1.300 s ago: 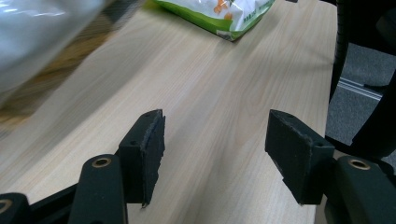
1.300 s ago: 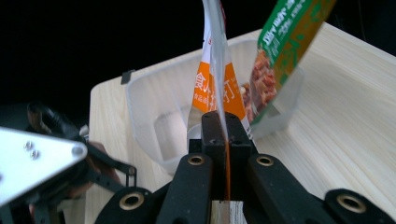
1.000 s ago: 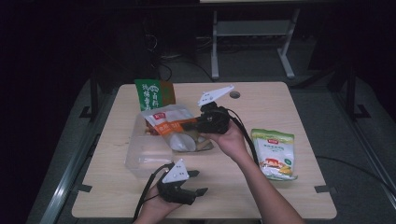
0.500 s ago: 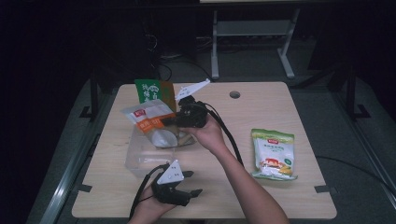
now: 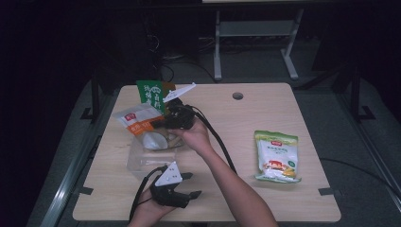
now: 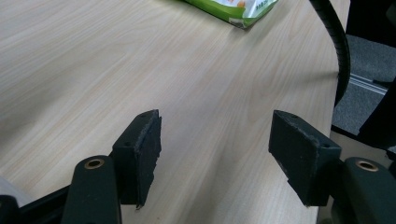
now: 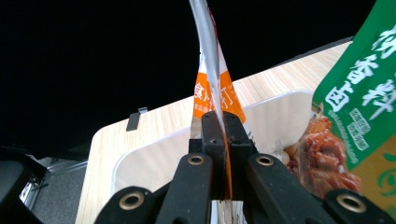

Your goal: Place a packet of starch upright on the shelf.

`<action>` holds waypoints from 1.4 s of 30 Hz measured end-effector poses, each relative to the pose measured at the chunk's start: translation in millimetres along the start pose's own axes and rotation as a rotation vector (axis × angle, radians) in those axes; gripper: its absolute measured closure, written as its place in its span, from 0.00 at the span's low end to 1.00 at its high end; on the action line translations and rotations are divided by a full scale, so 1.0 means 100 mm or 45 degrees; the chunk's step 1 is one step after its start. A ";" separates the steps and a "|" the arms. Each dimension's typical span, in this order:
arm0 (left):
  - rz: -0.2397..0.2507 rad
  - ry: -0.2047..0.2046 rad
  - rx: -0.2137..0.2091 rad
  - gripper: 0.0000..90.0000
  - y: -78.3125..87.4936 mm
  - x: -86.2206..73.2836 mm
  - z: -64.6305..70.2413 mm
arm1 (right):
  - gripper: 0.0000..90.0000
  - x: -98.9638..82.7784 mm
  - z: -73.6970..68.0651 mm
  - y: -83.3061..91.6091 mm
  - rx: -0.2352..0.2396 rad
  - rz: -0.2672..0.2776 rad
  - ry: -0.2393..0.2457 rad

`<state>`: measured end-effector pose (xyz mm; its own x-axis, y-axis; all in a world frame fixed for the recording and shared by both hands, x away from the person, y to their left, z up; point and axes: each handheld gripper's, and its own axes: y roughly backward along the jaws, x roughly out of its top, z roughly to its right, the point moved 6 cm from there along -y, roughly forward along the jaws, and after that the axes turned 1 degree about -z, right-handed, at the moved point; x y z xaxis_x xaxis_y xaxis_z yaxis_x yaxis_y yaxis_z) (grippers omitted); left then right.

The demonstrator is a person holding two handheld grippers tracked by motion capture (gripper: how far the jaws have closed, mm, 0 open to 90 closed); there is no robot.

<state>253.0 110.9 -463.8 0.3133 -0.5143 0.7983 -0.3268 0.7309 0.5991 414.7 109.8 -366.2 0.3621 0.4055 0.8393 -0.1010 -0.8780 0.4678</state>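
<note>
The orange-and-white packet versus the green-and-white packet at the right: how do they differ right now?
The orange-and-white packet is pinched in the shut right gripper, lifted over the clear container; the green-and-white packet lies flat and untouched on the table. One has an orange band, the other green edges. Both are sealed snack pouches.

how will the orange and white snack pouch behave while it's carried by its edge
Probably floppy: the orange and white snack pouch is thin film, pinched flat in the right tongs. Likely light, since it hangs from one edge. Its glossy film may slip.
</note>
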 end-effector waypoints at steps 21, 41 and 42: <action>0.003 -0.015 0.004 0.38 0.02 -0.01 -0.03 | 1.00 -0.10 0.03 -0.35 0.006 -0.019 -0.035; 0.004 -0.007 -0.001 0.38 -0.01 -0.01 -0.01 | 1.00 -0.10 0.02 -0.33 -0.003 -0.001 -0.052; 0.000 -0.007 -0.002 0.38 -0.01 -0.01 -0.01 | 1.00 -0.11 0.02 -0.33 -0.002 -0.002 -0.062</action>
<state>253.7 111.2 -465.6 0.3084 -0.5167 0.7987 -0.3257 0.7315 0.5991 416.0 134.1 -391.9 0.4071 0.3942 0.8240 -0.1015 -0.8770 0.4697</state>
